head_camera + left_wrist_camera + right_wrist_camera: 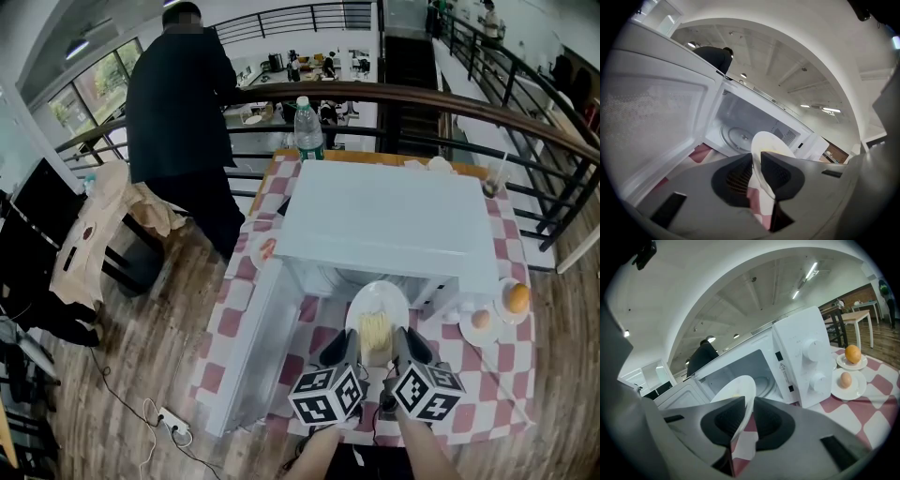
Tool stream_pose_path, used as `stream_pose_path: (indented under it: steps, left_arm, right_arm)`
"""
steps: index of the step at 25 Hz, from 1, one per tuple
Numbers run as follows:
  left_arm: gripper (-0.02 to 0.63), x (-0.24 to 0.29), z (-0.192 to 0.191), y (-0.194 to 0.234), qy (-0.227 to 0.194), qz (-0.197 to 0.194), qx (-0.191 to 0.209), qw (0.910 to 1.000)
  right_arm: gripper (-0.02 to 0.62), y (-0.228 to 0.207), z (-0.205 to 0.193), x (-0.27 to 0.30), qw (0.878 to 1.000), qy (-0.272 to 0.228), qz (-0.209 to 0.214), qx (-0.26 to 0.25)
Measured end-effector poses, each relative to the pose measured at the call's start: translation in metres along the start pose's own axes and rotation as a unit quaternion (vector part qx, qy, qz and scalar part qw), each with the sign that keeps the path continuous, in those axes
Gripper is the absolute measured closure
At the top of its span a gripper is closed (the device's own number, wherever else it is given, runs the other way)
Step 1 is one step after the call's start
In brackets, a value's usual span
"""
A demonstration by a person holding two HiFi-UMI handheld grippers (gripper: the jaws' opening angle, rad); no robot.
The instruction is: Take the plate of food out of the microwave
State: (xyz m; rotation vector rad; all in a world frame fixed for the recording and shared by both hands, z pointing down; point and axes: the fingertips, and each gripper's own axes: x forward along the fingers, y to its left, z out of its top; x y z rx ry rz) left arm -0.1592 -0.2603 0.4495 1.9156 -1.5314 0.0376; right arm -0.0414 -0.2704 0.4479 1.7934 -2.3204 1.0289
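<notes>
The white microwave (384, 225) stands on the checked tablecloth with its door (251, 349) swung open to the left. A white plate (377, 302) with pale yellow food (375, 330) hangs just in front of the cavity mouth. My left gripper (339, 349) is shut on the plate's near left rim, and my right gripper (411, 345) is shut on its near right rim. In the left gripper view the plate (769, 145) stands edge-on between the jaws of the left gripper (757, 158), and the glass turntable (735, 138) behind it is bare. In the right gripper view the right gripper (749, 405) clamps the plate (735, 389).
An egg (480, 320) and an orange (517, 297) lie on saucers right of the microwave. A water bottle (308, 128) and a cup (494, 178) stand behind it. A person in dark clothes (183, 103) stands at the railing, beside a chair with a beige jacket (94, 225).
</notes>
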Motion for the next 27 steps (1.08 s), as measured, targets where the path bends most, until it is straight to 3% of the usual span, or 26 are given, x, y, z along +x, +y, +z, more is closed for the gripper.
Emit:
stream_pose_path:
  steps: [27]
  left_arm:
    - [0.535,0.0065,-0.0031,0.0034,0.007,-0.002,-0.006,1.0000]
  right_arm:
    - [0.536,-0.0047,-0.0041,0.0048,1.000,0.004,-0.009,0.010]
